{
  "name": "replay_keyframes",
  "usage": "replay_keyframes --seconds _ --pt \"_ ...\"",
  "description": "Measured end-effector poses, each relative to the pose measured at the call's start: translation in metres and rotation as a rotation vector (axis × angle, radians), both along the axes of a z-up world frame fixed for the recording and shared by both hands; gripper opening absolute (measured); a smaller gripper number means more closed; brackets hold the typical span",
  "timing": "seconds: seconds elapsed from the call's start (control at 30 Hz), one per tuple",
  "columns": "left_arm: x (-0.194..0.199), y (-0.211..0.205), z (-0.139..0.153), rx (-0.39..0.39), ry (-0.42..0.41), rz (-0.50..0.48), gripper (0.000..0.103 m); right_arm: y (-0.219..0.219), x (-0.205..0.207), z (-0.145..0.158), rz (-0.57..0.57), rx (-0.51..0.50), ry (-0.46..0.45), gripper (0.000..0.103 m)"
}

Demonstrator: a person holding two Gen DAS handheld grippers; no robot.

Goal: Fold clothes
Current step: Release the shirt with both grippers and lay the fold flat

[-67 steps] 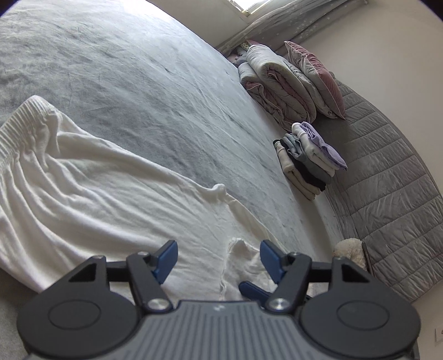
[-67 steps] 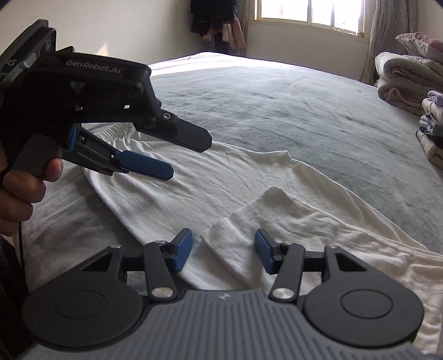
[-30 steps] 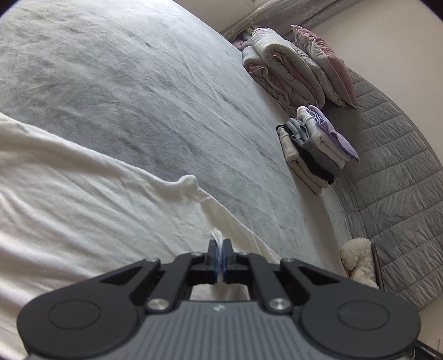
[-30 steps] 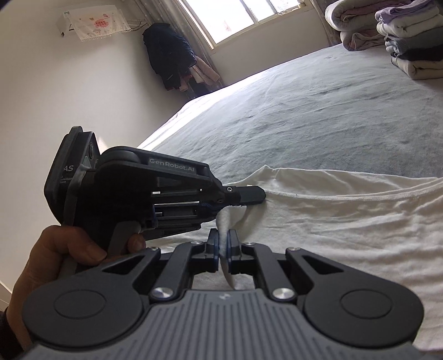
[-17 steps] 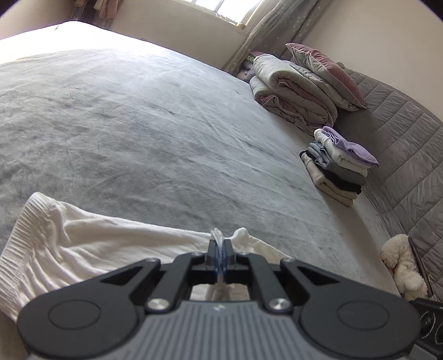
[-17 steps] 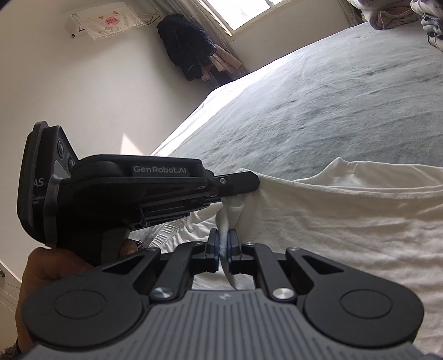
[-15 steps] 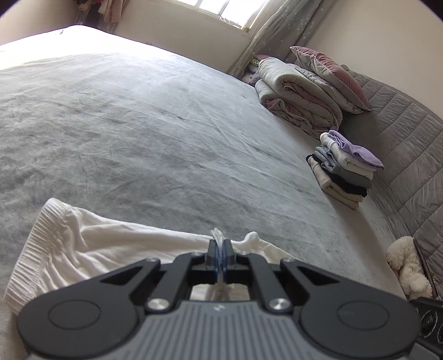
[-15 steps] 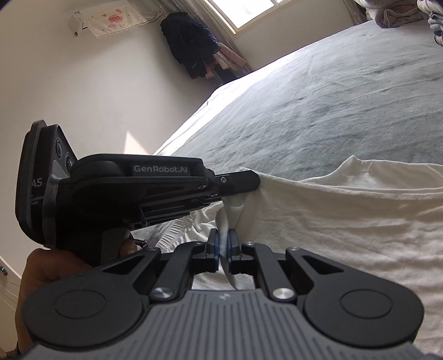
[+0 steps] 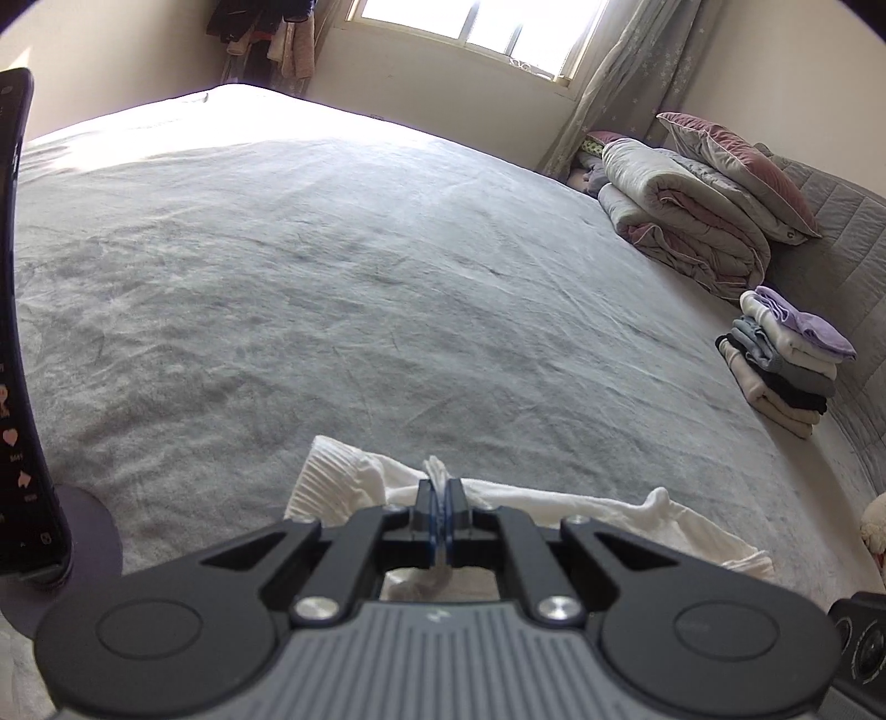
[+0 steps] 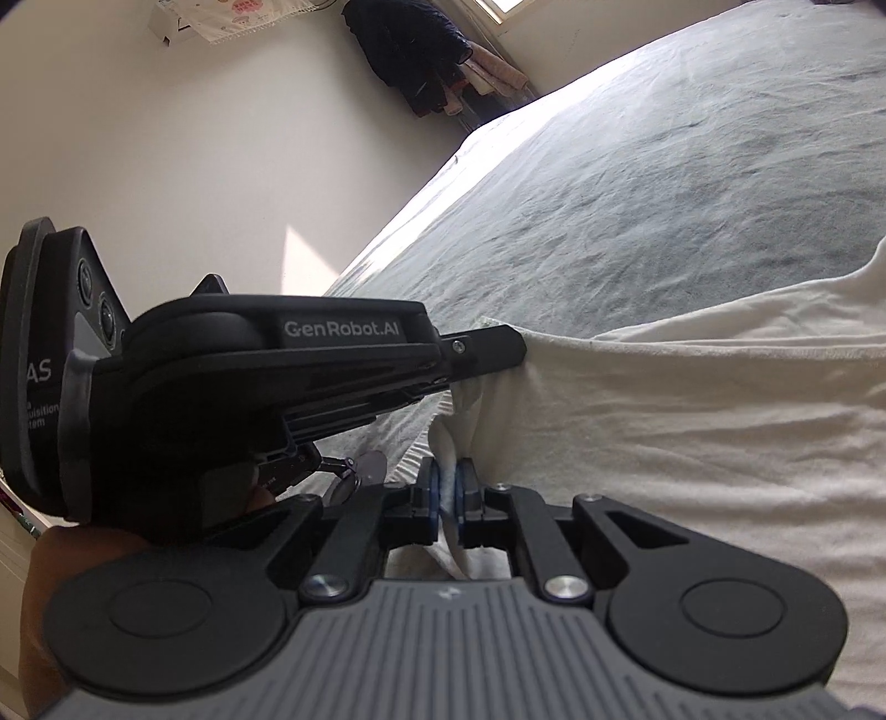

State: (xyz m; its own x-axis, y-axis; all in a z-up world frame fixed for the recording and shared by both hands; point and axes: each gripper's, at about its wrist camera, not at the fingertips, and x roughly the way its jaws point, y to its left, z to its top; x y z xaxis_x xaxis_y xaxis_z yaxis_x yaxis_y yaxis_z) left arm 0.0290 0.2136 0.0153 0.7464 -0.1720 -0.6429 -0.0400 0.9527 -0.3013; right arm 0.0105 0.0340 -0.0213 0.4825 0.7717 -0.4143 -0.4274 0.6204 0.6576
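Observation:
A white garment (image 9: 598, 515) with a ribbed waistband (image 9: 321, 482) lies on the grey bed cover (image 9: 343, 288). My left gripper (image 9: 441, 512) is shut on a pinch of its white cloth. In the right wrist view the same garment (image 10: 692, 421) spreads to the right, and my right gripper (image 10: 447, 498) is shut on a fold of it. The left gripper (image 10: 512, 349) appears there from the side, just above and left of mine, clamped on the cloth edge. A hand (image 10: 61, 559) holds it.
A stack of folded clothes (image 9: 786, 360) sits at the bed's right side by a grey quilted headboard (image 9: 841, 238). Rolled duvets and a pink pillow (image 9: 698, 221) lie behind it. A phone on a stand (image 9: 16, 354) is at the left edge. Dark clothes (image 10: 421, 50) hang in the far corner.
Both grippers went from open over the flat garment to shut on it. Since then they have lifted and drawn the cloth back, so the waistband now bunches close in front of the left gripper.

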Motion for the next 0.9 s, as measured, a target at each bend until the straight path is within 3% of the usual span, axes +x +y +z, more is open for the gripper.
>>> replay_keyframes --seconds 0.3,0.43,0.63,0.8,0.9 --pt "0.005 0.001 -0.011 0.062 0.042 0.039 0.004 0.014 0.012 -0.017 -0.008 0.01 0.067 0.009" --pt "0.001 0.005 -0.007 0.05 0.027 0.053 0.004 0.016 0.012 -0.02 0.002 0.024 0.084 0.013" --pt "-0.009 0.015 0.005 -0.012 -0.044 0.073 0.016 0.023 0.007 -0.012 0.043 0.011 0.078 0.02" --pt "-0.016 0.024 0.011 -0.058 -0.086 0.106 0.015 0.018 0.006 -0.01 0.055 0.046 0.095 0.045" --pt "-0.02 0.026 0.014 -0.075 -0.106 0.107 0.015 0.013 0.006 -0.01 0.059 0.07 0.105 0.05"
